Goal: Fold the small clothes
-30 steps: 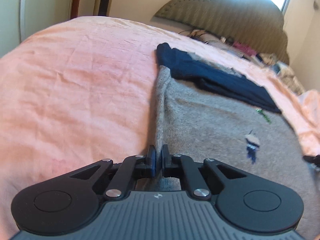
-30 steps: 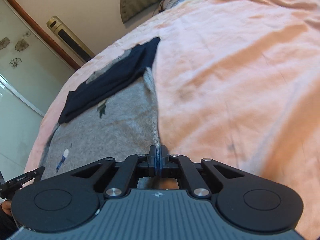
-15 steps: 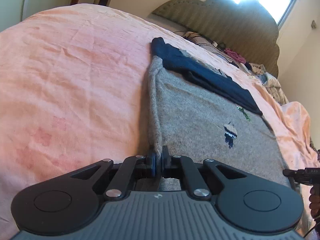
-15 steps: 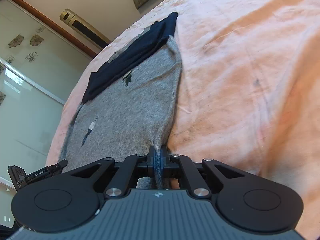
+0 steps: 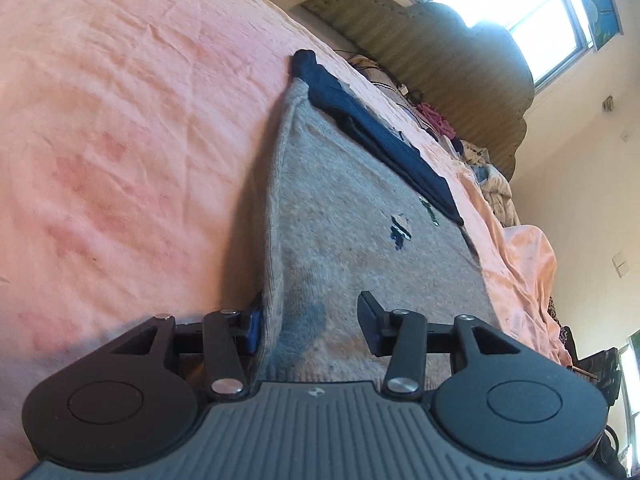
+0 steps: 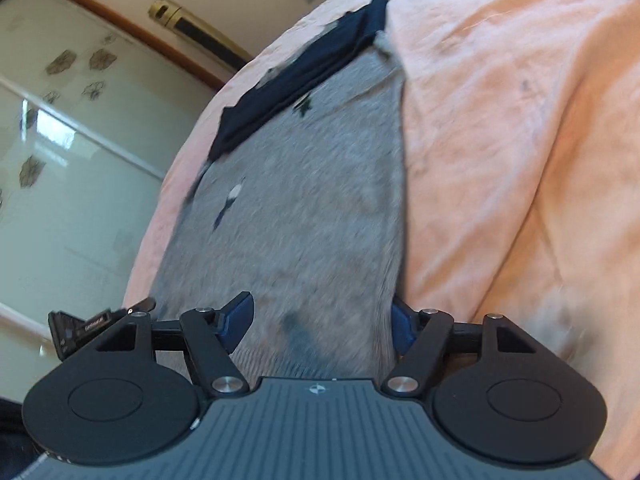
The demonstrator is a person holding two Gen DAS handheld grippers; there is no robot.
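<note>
A grey knitted sweater [image 5: 352, 216] with small blue and green motifs lies flat on the pink bed sheet [image 5: 120, 128]; its dark navy part [image 5: 376, 128] lies folded across the far end. My left gripper [image 5: 310, 326] is open at the sweater's near left corner, with the cloth edge between its fingers. In the right wrist view the same sweater [image 6: 312, 200] runs away from me. My right gripper [image 6: 322, 322] is open at the near right corner, with the cloth lying between the fingers.
A padded olive headboard [image 5: 440, 48] with a pile of loose clothes [image 5: 488, 168] stands at the bed's far end under a bright window. Glass sliding doors [image 6: 60, 140] and a gold floor unit [image 6: 200, 32] stand past the bed's left side. The other gripper [image 6: 92, 322] shows at lower left.
Both grippers were shut on the sweater's near corners. Both have now opened and let the cloth go. Both views have tilted and moved closer to the sweater.
</note>
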